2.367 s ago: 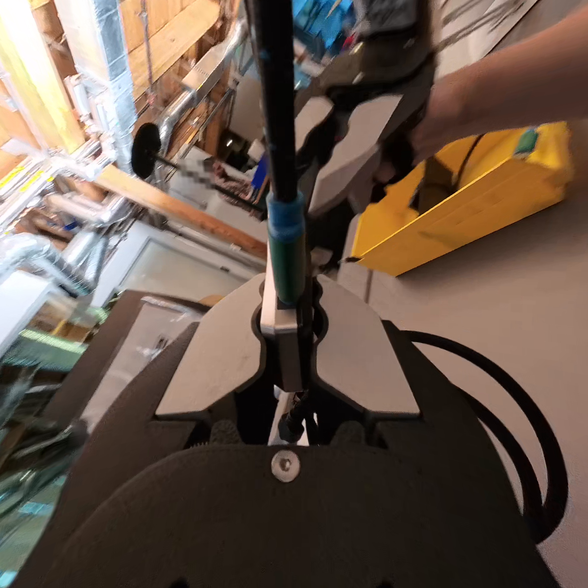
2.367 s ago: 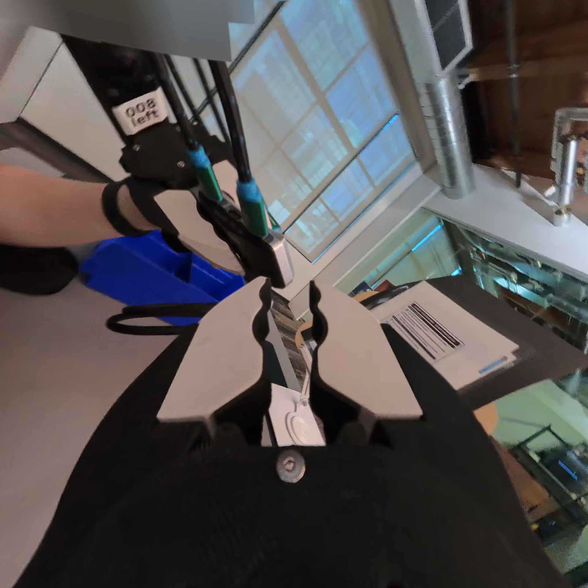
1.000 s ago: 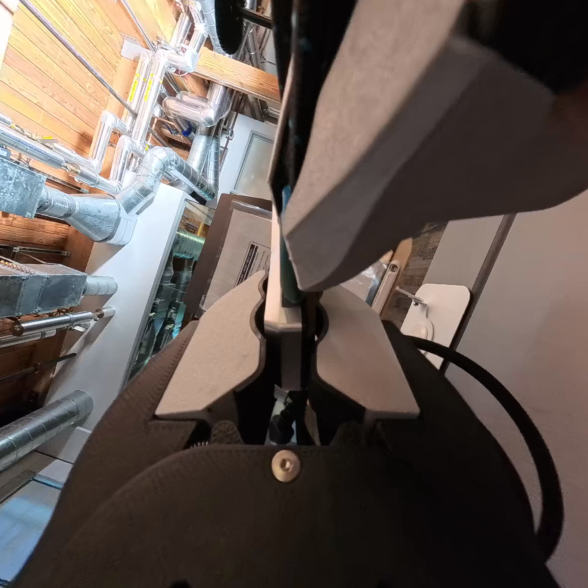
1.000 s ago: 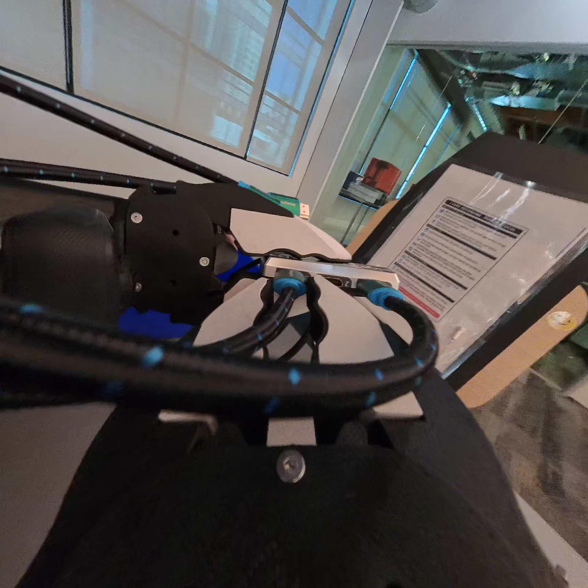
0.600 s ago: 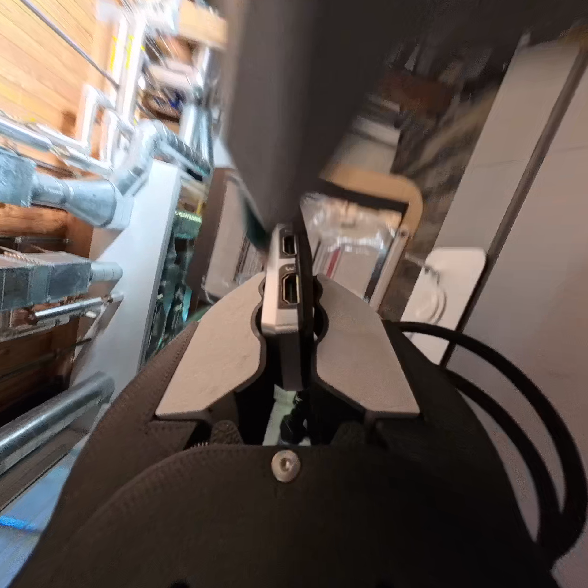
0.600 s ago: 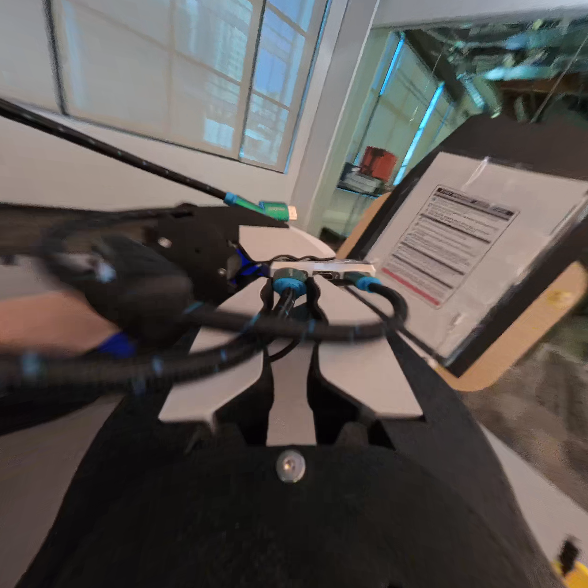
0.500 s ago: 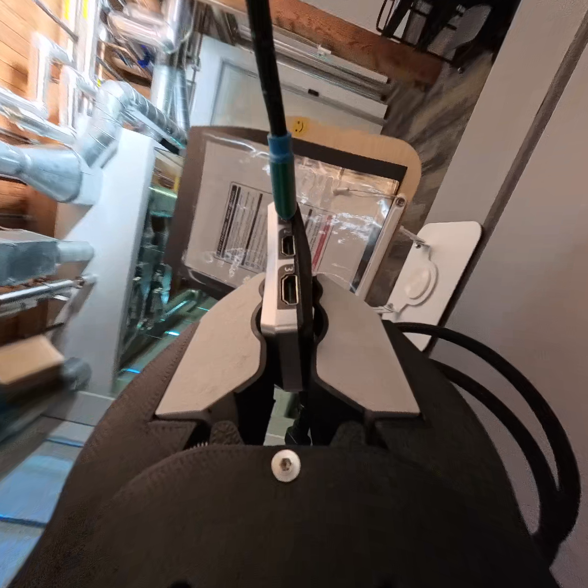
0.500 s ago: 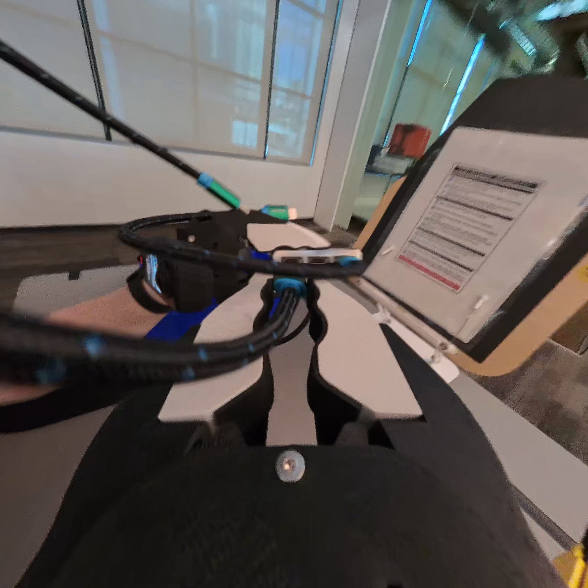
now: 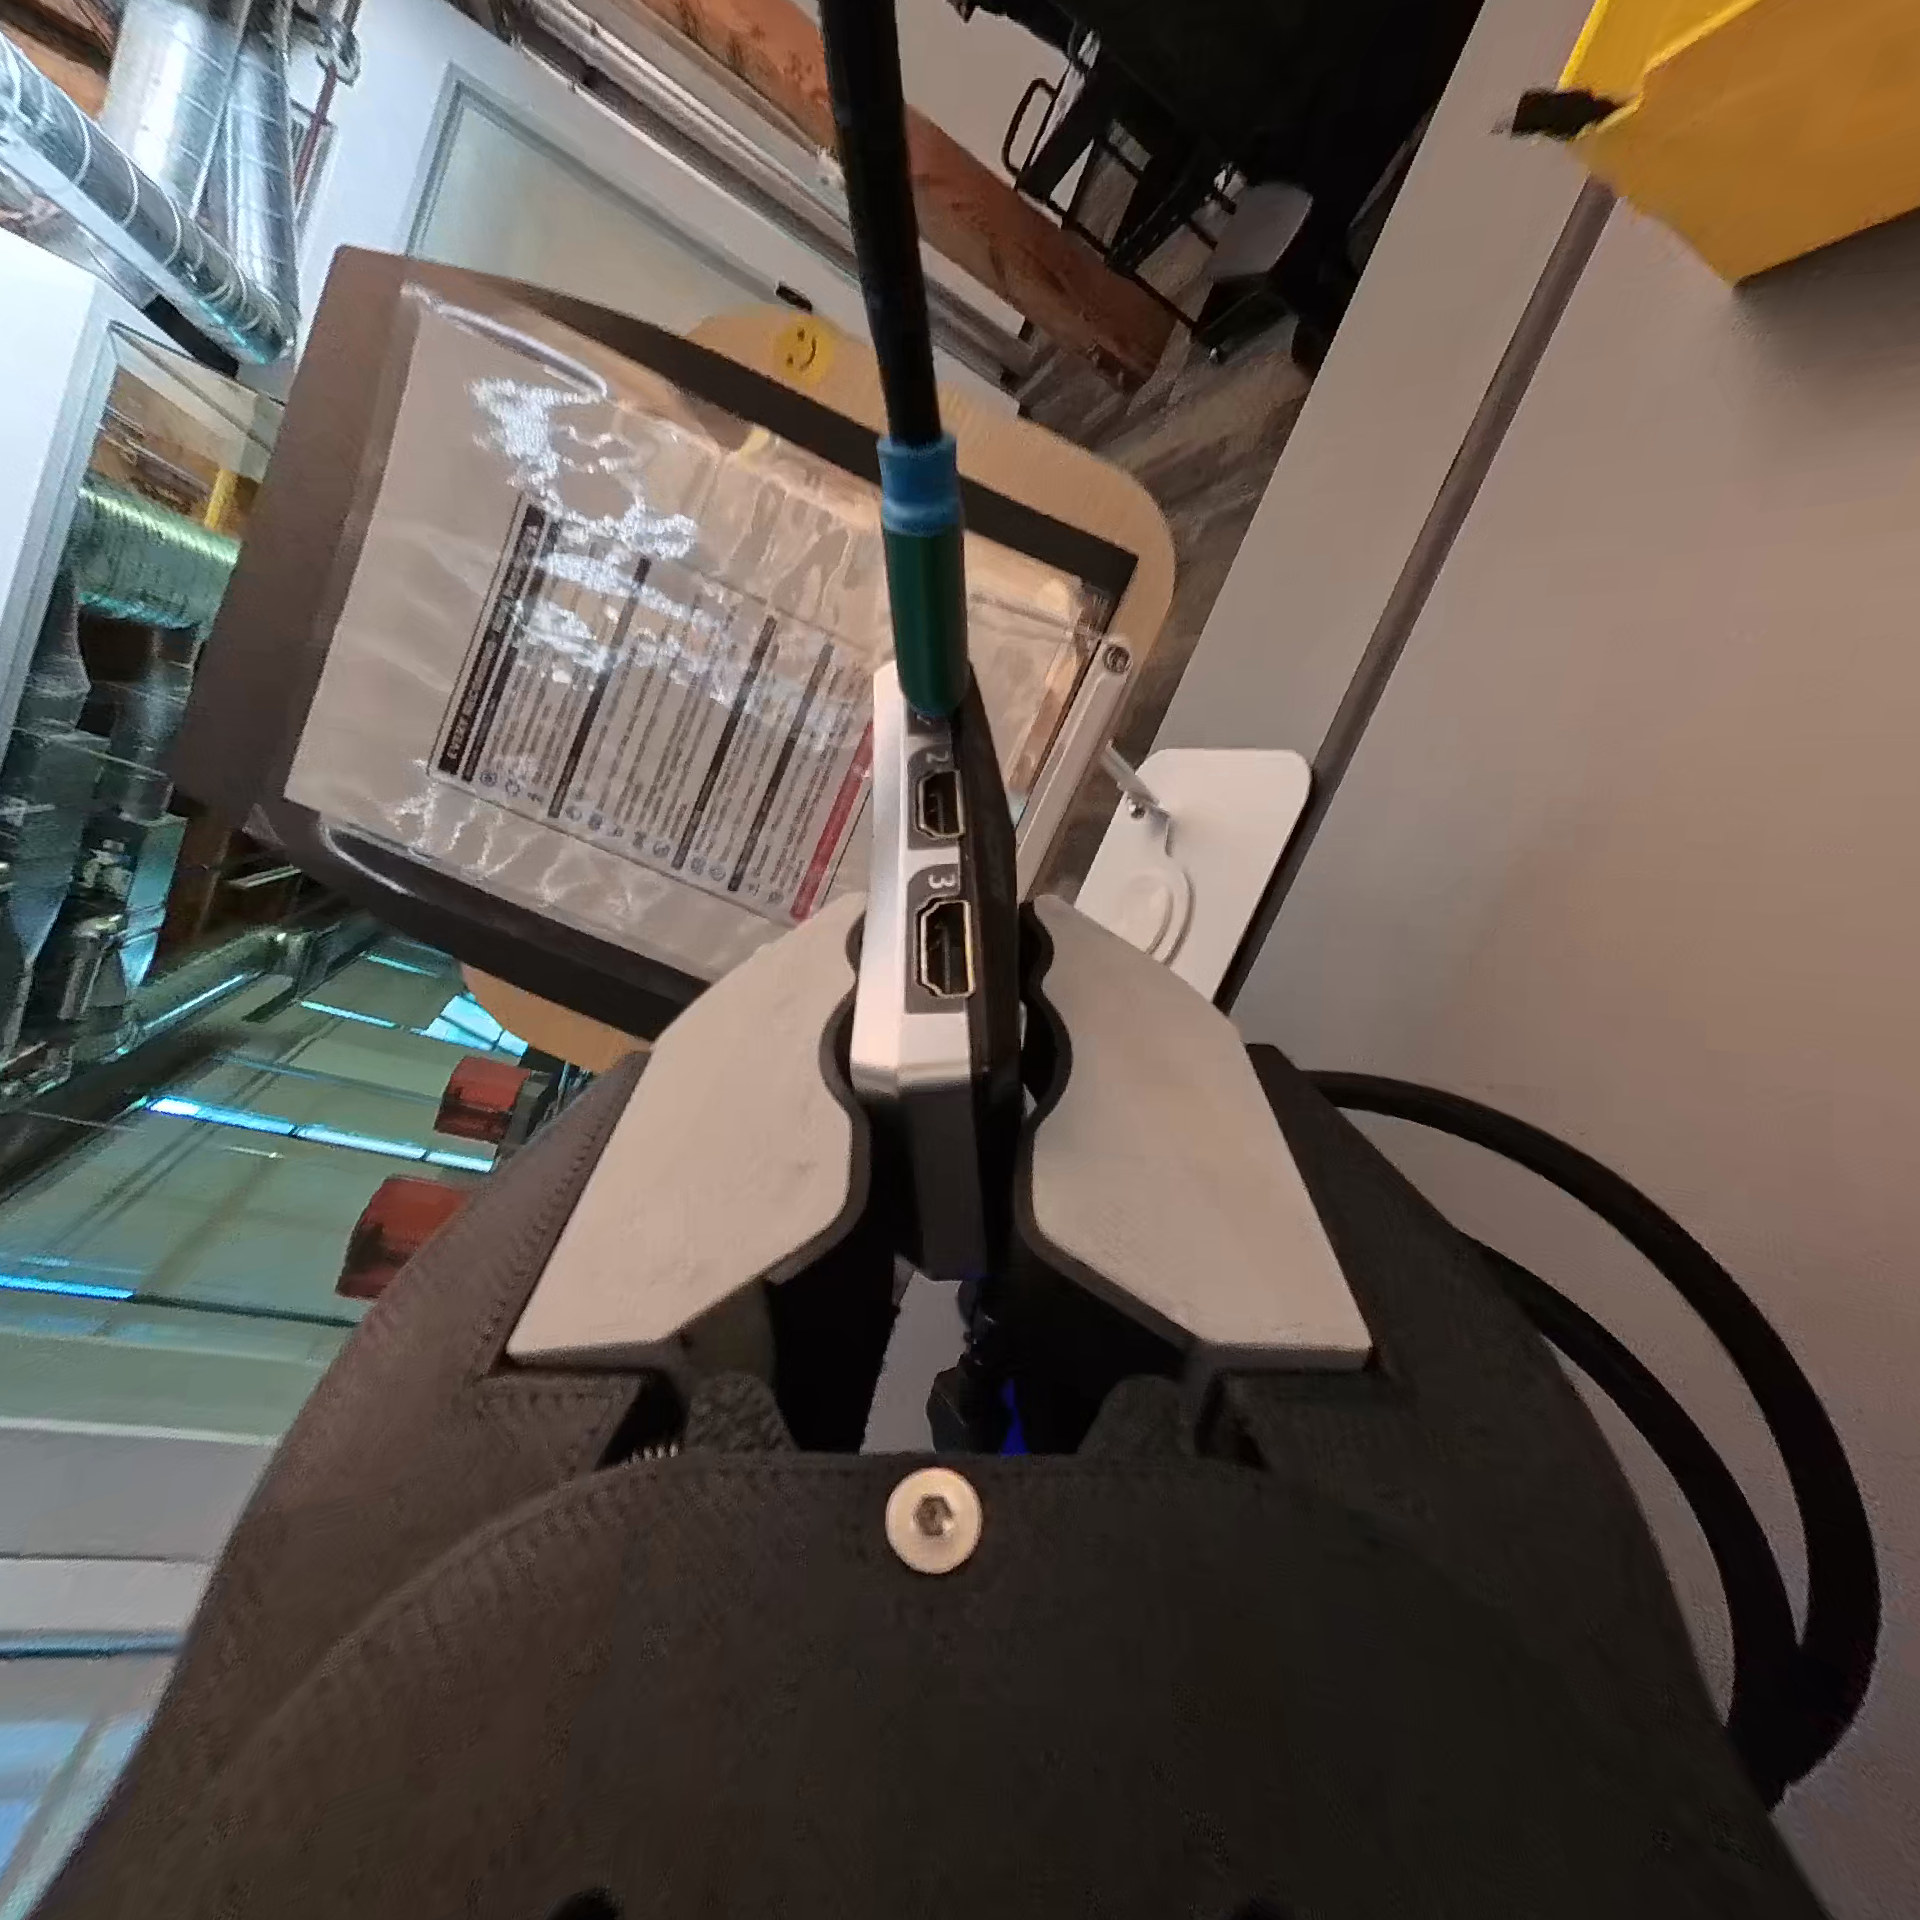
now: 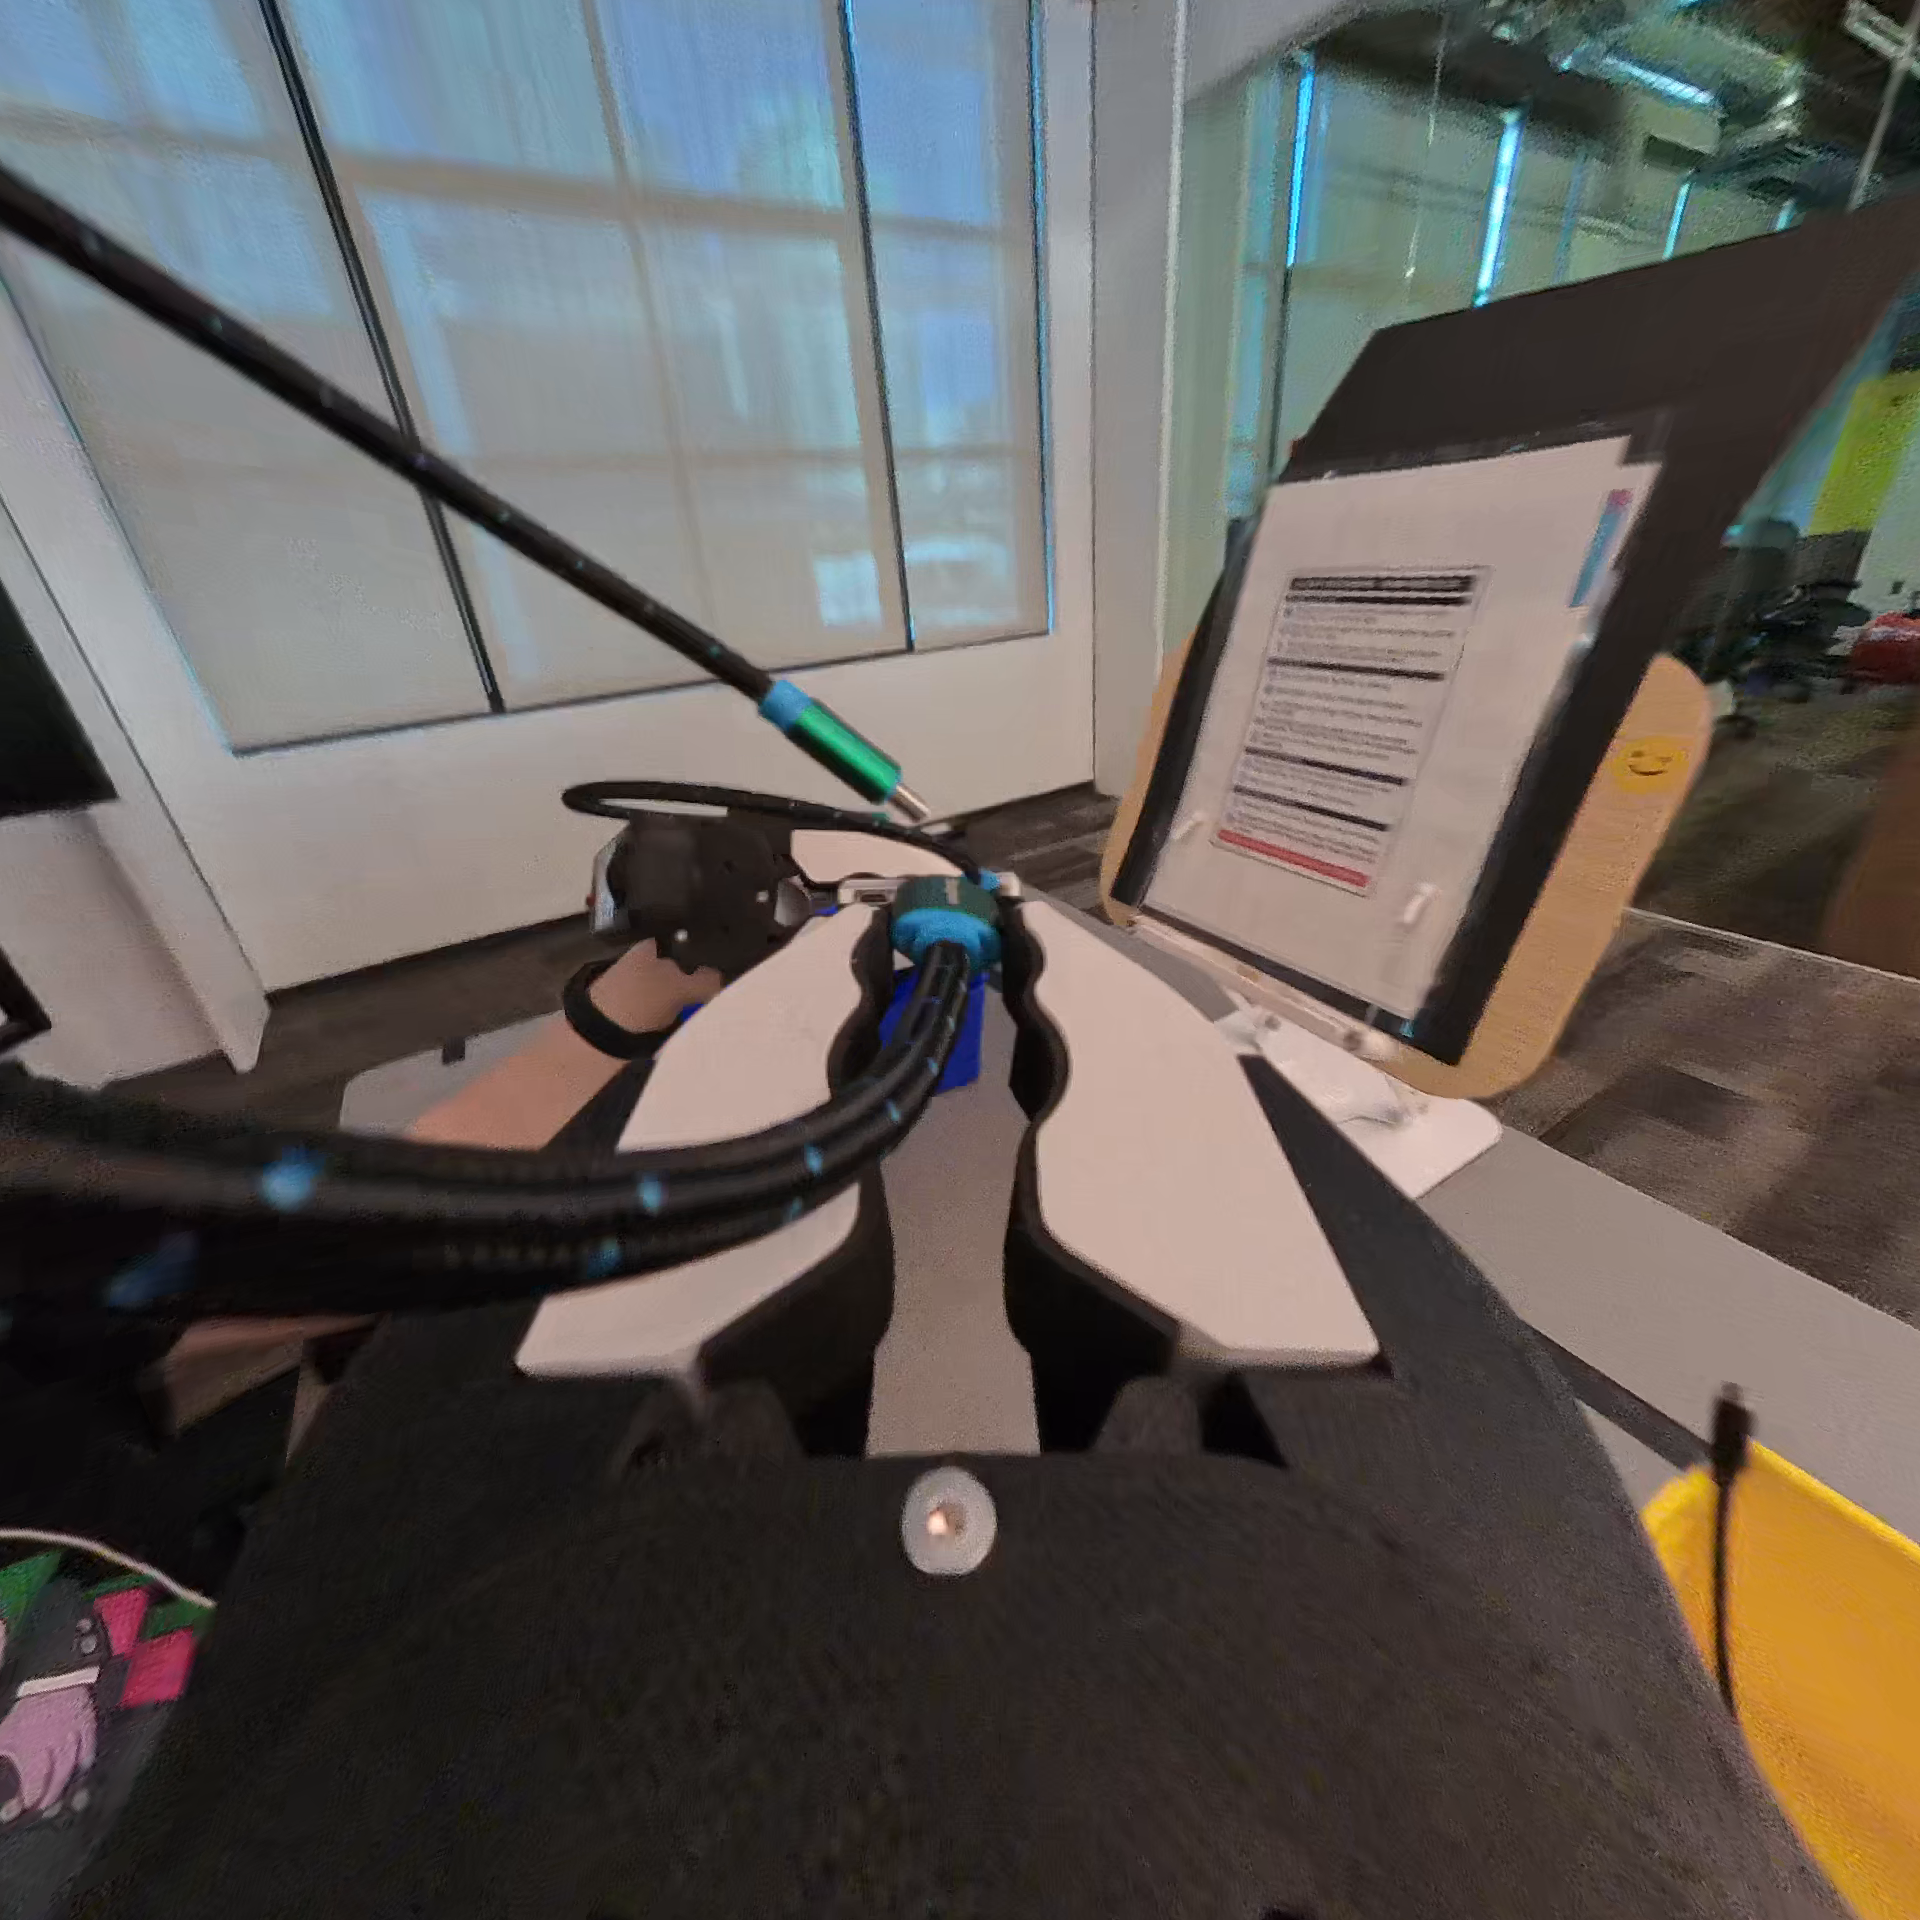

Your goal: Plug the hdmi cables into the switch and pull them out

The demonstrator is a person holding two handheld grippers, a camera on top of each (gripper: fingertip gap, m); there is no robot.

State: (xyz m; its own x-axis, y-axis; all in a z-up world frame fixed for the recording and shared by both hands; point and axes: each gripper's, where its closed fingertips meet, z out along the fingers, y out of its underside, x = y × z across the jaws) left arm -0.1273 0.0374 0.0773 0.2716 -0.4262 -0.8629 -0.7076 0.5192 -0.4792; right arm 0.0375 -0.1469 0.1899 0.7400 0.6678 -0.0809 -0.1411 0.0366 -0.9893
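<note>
Two grippers share the work here. With our left gripper (image 9: 943,977) we clamp the silver switch (image 9: 914,977) edge-on between nearly closed fingers, its port face turned toward the camera. Two ports on that face show empty, one above the other, and a green-and-blue plug (image 9: 920,592) sits in the far end of the switch, its black cable (image 9: 873,208) running up out of the frame. Black cable loops (image 9: 1714,1403) curve along the right of the gripper over the grey table (image 9: 1662,727).

With our right gripper (image 10: 951,940) we pinch a blue-collared plug (image 10: 940,920) at the fingertips, the fingers closed down to the width of that plug. Its braided black cable (image 10: 623,1184) bends away to the left across the left finger. Whether this plug is seated in the switch (image 10: 868,888) or just off it we cannot tell; the switch lies directly beyond it, held by the far gripper. Another green plug (image 10: 842,748) hangs free in the air above the switch, its cable (image 10: 364,426) stretching up to the left.

Beyond the switch, to the right, a framed printed sheet (image 10: 1382,727) leans on a stand. A yellow bin (image 10: 1818,1662) shows at the near right corner.
</note>
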